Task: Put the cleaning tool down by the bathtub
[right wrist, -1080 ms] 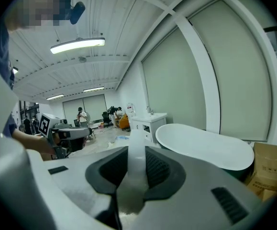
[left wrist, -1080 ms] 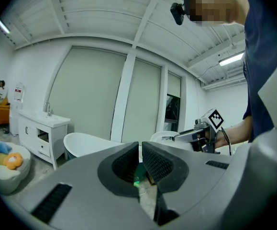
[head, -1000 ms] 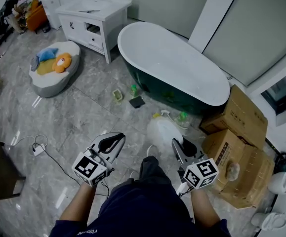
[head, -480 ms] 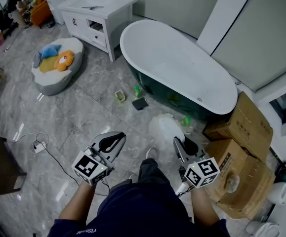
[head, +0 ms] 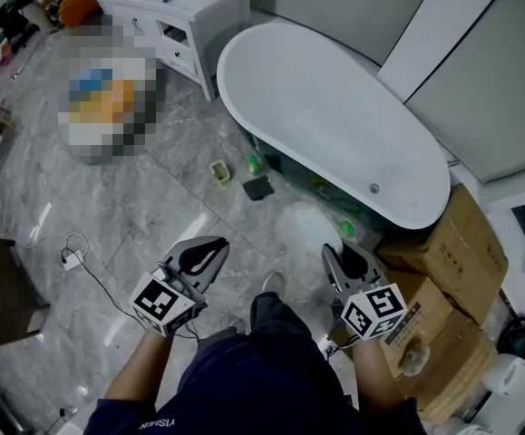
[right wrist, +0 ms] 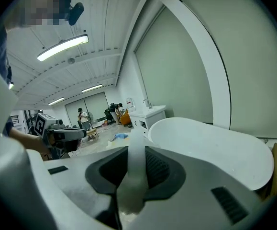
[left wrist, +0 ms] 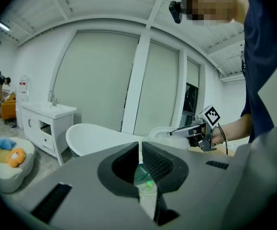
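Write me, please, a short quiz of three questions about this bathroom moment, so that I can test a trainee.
1. True or false: the right tool is empty.
2. What stands next to the bathtub on the person's right side? A. cardboard boxes B. a ladder C. a washing machine
3. Name the colour of the bathtub's outer wall.

Key:
1. False. Its jaws are shut on a white handle.
2. A.
3. Dark green.
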`<state>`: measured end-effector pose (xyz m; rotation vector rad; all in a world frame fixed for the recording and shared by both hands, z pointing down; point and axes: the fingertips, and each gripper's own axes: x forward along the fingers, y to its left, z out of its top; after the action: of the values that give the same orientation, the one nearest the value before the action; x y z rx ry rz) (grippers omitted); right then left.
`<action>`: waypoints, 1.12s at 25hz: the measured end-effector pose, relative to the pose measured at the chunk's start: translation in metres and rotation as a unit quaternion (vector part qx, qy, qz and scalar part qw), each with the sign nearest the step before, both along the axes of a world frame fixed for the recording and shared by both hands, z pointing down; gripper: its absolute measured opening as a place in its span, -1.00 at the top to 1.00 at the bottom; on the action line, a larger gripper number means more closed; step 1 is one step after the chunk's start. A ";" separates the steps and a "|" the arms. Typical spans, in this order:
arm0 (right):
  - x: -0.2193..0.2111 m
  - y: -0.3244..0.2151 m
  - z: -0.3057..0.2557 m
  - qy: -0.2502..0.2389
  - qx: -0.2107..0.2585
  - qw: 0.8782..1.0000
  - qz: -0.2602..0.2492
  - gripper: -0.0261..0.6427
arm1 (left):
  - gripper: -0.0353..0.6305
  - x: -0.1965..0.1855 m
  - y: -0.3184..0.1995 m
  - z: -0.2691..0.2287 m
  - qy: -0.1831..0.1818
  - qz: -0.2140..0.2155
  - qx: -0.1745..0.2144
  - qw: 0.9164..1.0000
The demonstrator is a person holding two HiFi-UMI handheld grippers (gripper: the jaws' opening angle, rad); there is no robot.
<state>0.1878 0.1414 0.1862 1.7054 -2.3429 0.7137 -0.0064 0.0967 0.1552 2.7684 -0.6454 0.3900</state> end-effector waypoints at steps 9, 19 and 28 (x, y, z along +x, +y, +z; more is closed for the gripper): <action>0.045 -0.076 0.041 -0.006 -0.025 0.999 -0.030 0.64 | 0.76 0.048 -0.065 0.032 -0.028 -0.022 -0.023 0.999; 0.053 -0.128 0.107 0.008 -0.063 0.996 -0.070 0.64 | 0.76 0.069 -0.107 0.086 -0.050 -0.038 -0.053 0.997; 0.027 -0.156 0.198 0.016 -0.104 0.991 -0.078 0.64 | 0.76 0.047 -0.129 0.170 -0.062 -0.046 -0.092 0.993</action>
<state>0.2143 -0.0147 0.3838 1.4205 -2.2589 0.8616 0.0406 -0.0325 0.3249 2.5461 -0.7247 0.5751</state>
